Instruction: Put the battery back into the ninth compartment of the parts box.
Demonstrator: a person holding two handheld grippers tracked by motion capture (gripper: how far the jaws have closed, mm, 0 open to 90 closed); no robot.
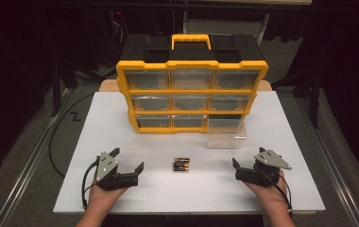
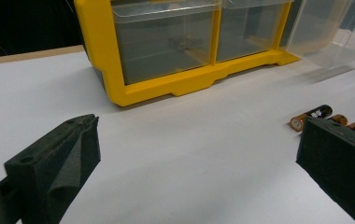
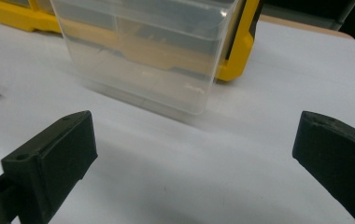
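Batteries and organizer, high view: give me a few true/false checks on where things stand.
1. The batteries lie on the table between the two grippers. True.
2. The left gripper is shut on a battery. False: its jaws stand open, holding nothing.
3. The clear drawer at the bottom right of the yellow organizer is pulled out onto the table. True.
4. The batteries are inside that drawer. False: they lie on the bare table, apart from it.
5. The right gripper is open. True.
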